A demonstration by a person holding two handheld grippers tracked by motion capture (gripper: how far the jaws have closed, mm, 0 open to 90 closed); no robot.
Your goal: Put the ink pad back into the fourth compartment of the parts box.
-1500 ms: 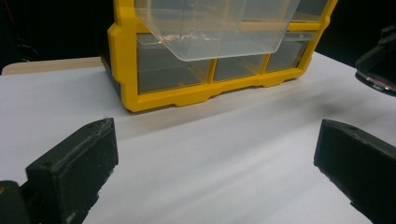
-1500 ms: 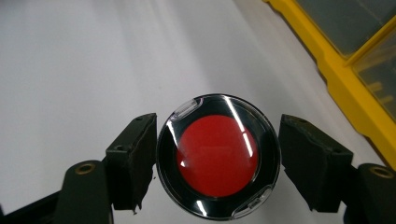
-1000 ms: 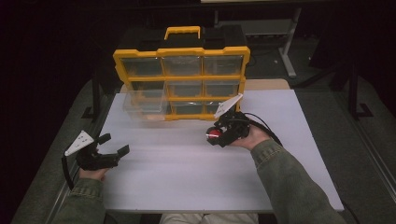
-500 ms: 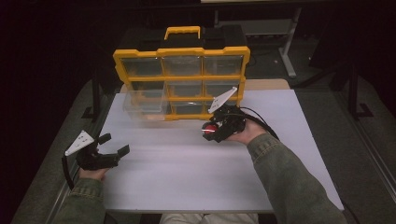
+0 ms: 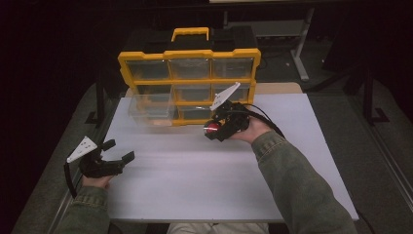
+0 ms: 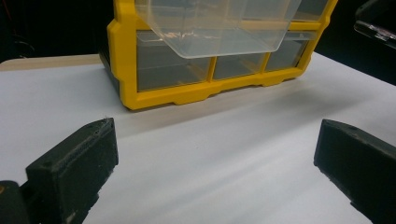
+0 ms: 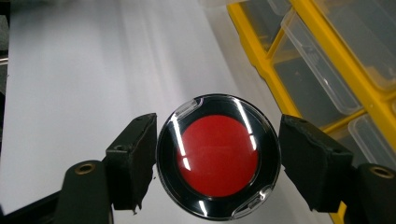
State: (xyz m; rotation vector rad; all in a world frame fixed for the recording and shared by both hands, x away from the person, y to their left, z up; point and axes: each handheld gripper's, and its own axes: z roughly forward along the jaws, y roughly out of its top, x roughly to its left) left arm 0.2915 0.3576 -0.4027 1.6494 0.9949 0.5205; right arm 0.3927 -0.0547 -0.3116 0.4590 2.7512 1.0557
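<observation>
One round red-centred case [image 7: 218, 157] clamped between right hand-held gripper [image 7: 218, 163] pads, above table [image 7: 70, 93].

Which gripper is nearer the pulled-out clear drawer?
Right. The right gripper, holding the round red compact, is beside the clear drawer; the left gripper sits farther back.

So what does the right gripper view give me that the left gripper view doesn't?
Right gripper view: the right gripper shut on a round black case with a red centre, jaws pressed on its two sides, held above the white table.

Left gripper view: the left gripper with jaws wide open and nothing between them, and a clear drawer pulled out of the organiser's front.

Both: the yellow organiser with clear compartments, standing on the white table.
</observation>
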